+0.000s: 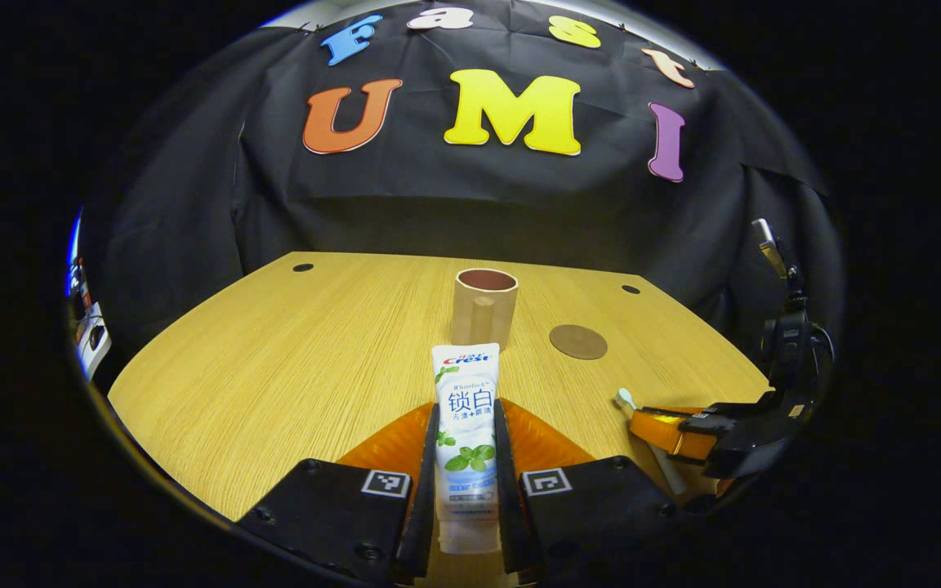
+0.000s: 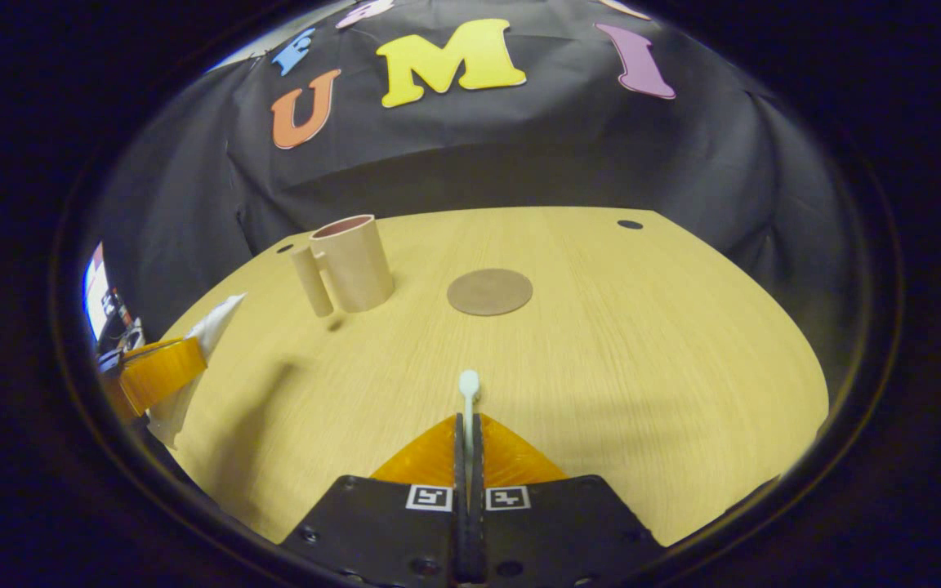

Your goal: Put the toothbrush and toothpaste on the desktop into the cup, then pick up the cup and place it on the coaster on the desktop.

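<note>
The pale wood-grain desktop (image 2: 601,343) is stretching out ahead of me toward the black cloth wall, and I am holding both task items above it at once. My left gripper (image 1: 467,457) is clenching its two fingers against the sides of the white plastic toothpaste tube (image 1: 466,425), which is pointing toward 12 o'clock in the left gripper view, straight at the beige cylindrical handled cup (image 1: 483,306) standing upright there; I judge I am lining it up so the tube can go in end-first. My right gripper (image 2: 468,457) is pinching the slim white toothbrush (image 2: 468,400) between nearly closed fingers, the rounded end sticking out toward 12 o'clock, gripped along its shaft so it stays straight for dropping in. In the right gripper view the cup is sitting at about 10 o'clock, open and with nothing sticking out, handle facing me, while the flat round brown coaster (image 2: 489,291) is lying bare just beside it, near 12 o'clock, apart from the cup.
</note>
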Available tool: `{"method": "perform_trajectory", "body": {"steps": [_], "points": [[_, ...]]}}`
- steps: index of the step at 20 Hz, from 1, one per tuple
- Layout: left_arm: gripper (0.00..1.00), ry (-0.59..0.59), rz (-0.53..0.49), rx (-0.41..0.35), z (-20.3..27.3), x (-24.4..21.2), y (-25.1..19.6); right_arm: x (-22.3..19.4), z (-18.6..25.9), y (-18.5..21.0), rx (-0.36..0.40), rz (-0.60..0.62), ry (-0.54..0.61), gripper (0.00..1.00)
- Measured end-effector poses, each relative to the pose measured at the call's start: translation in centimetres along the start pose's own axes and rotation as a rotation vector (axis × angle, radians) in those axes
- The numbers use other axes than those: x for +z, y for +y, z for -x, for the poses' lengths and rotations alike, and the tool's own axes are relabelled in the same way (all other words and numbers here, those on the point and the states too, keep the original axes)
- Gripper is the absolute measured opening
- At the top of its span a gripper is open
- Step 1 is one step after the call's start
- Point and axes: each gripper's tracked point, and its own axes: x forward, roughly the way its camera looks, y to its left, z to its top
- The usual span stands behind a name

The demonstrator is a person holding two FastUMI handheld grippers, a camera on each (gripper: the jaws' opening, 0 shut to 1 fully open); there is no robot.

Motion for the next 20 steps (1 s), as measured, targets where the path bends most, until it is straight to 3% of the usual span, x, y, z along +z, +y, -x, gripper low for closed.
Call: {"method": "perform_trajectory", "body": {"steps": [13,20], "points": [[0.36,-0.219,0.002,0.008,-2.5,10.8,-0.4,6.4,6.2,0.4,0.142,-0.084,-0.189,0.0],[0.35,-0.358,-0.026,-0.017,-6.8,17.4,-1.8,8.6,8.0,-0.3,0.164,-0.074,-0.256,0.0]]}}
